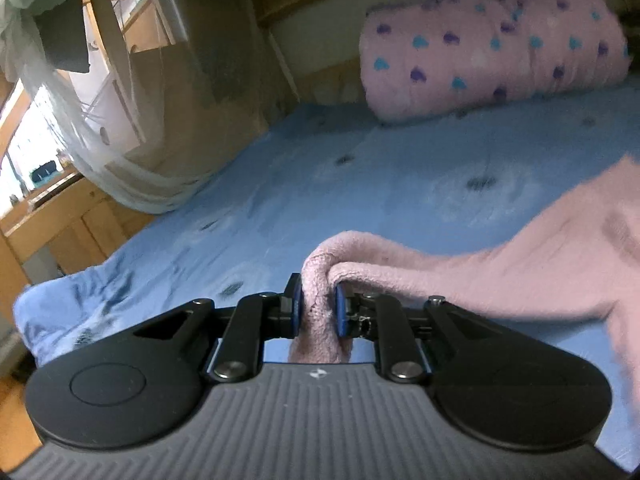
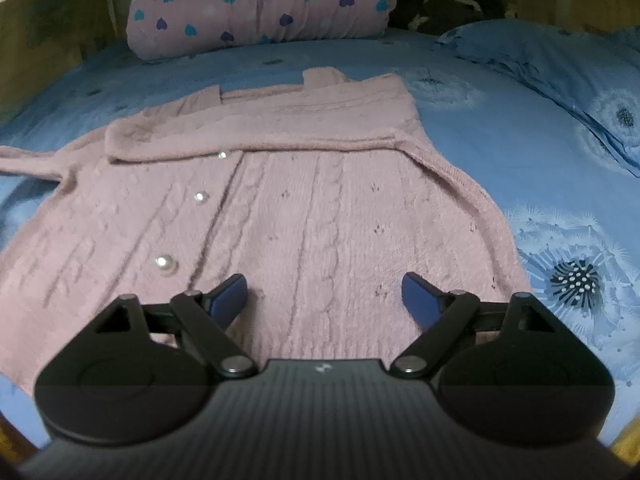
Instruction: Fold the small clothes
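A blue bedsheet (image 2: pixel 500 128) printed with dandelion heads covers the bed and fills the ground ahead of both hand-held grippers. At its far end, well beyond the right hand-held gripper (image 2: pixel 324 296), lies a rolled pink quilt (image 2: pixel 260 4) dotted with purple and teal hearts; a blue pillow (image 2: pixel 560 60) sits ahead and to the right.

The pink cardigan (image 2: pixel 280 208) lies spread flat on the sheet directly in front of and beneath the right hand-held gripper. It is a soft, fuzzy cable knit with vertical rope patterns and small eyelet holes. One sleeve (image 2: pixel 256 136) is folded across the body, running left to right just beyond the middle. The other sleeve stretches away to the left, off the garment's body.

That sleeve end (image 1: pixel 320 280) is pinched in the left hand-held gripper (image 1: pixel 318 304), whose blue pads are closed tight on the bunched cuff, the knit rising clear of the sheet and trailing off to the right.

The right hand-held gripper stands wide apart, holding nothing, hovering just over the cardigan's near hem.

Pearl-like buttons (image 2: pixel 166 266) run up the placket, ahead and left of the right fingers.
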The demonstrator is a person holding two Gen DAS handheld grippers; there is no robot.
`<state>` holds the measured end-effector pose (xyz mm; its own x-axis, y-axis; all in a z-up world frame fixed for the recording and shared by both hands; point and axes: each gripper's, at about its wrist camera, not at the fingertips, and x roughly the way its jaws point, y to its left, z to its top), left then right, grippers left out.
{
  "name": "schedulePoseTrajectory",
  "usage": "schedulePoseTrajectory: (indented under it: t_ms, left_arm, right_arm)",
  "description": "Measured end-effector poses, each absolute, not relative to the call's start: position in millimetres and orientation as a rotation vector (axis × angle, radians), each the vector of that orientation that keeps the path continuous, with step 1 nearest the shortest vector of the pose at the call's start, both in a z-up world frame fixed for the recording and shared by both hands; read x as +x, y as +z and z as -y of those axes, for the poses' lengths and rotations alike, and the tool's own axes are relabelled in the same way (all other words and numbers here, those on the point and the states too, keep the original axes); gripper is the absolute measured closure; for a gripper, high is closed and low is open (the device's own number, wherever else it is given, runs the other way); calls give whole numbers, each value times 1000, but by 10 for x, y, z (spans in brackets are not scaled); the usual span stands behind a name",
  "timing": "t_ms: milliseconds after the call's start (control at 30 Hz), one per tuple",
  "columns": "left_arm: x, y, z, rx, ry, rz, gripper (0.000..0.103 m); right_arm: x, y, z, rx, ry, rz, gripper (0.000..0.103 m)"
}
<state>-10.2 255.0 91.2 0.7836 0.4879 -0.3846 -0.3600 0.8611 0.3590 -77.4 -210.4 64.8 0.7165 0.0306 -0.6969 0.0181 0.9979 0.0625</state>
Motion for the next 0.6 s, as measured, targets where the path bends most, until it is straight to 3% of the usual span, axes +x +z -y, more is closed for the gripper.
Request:
schedulePoseTrajectory:
  t_ms: [367,600]
  left_arm:
    - [-214,1784,-1688,109,236,-333,83]
    - [-5,1939,-957,71,91,-331,83]
  right_arm:
    - [-643,854,2308,113,36,-699,17]
    - [-662,682,2446,205,50,-716,17]
